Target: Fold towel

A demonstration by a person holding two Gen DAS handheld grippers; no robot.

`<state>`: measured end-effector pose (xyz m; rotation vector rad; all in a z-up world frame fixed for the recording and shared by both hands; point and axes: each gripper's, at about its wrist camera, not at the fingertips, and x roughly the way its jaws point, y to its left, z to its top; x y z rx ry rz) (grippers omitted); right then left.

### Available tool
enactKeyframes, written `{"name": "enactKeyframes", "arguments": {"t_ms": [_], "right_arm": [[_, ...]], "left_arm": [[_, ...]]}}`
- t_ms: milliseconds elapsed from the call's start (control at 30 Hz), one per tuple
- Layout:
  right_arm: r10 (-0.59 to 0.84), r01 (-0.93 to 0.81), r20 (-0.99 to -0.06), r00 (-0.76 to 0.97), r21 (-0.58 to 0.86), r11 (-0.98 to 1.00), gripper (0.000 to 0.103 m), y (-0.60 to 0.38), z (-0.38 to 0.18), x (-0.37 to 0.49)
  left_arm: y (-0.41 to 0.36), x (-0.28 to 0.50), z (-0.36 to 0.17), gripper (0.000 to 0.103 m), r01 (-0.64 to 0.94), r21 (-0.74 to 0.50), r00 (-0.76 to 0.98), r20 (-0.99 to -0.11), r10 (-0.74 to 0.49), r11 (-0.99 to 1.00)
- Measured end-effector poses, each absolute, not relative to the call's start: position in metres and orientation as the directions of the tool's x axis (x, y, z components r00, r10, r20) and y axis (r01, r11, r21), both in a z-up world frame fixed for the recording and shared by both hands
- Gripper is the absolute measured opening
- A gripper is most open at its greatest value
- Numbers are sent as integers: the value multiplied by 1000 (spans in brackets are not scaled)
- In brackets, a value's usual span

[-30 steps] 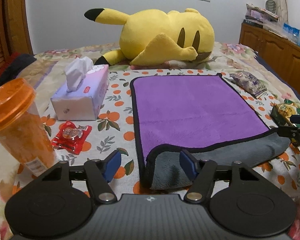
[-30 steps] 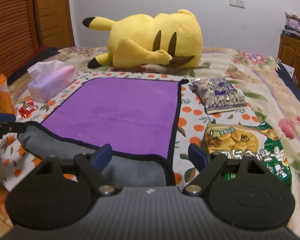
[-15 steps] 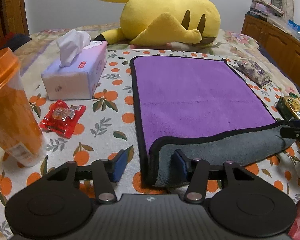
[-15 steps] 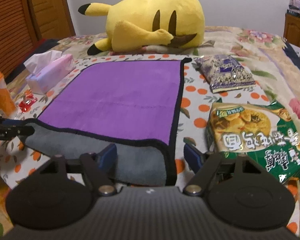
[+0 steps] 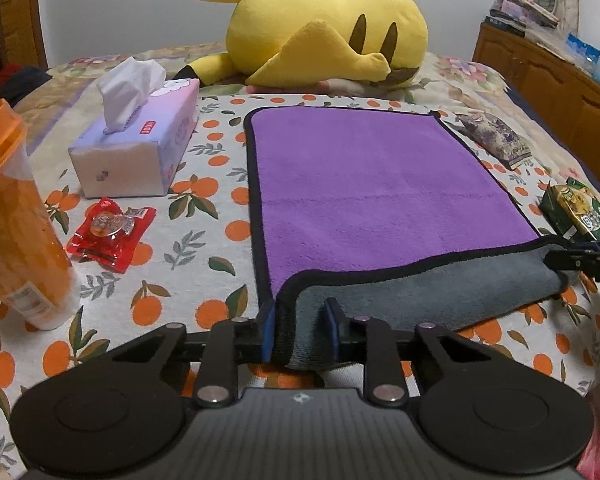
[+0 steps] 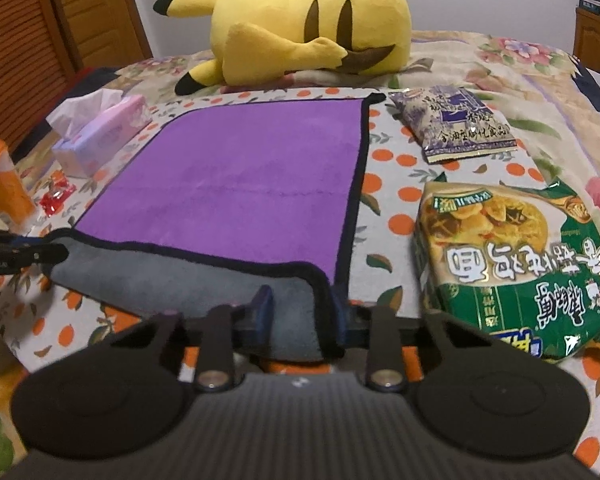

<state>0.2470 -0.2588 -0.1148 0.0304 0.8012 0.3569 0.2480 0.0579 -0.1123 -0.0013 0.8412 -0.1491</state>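
A purple towel (image 5: 372,184) with a black hem and grey underside lies flat on the bed; it also shows in the right wrist view (image 6: 244,184). Its near edge is turned over, grey side up. My left gripper (image 5: 300,332) has its jaws closed in around the near left corner, the grey fold between the blue pads. My right gripper (image 6: 300,320) is closed the same way around the near right corner. Each gripper's tip shows at the edge of the other's view, the right one (image 5: 580,258) and the left one (image 6: 24,256).
A yellow plush (image 5: 324,28) lies behind the towel. A tissue box (image 5: 140,148), a red candy packet (image 5: 108,232) and an orange cup (image 5: 16,220) stand left. A purple snack bag (image 6: 452,124) and a green noodle pack (image 6: 512,260) lie right. A wooden cabinet (image 5: 548,76) stands far right.
Both grippers moved forward and down onto the towel's near corners and their jaws narrowed from wide open to closed around the folded edge.
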Motion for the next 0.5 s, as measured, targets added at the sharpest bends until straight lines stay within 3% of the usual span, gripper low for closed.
{"name": "enactKeyframes", "arguments": {"t_ms": [167,200,333,500], "right_arm": [[324,-308,-697,640,154,939,16,-260,-115,248],[325,-311,-697,639,152,938,8,-259,-115,248],[329,-329,-691,644,138,934,5,-257,-114,246],[340,-332,-670,660,147,932,5,-261,-110,246]], "left_arm": [[58,248,-112,38,131,-69,657,-741,-139,989],[58,247,-112,37,131,-69,658,-740,-139,989],[56,246,-110,29,138,-74,662,-734,-148,988],[56,243,-104,27,144,-79,684,-713,-156,986]]}}
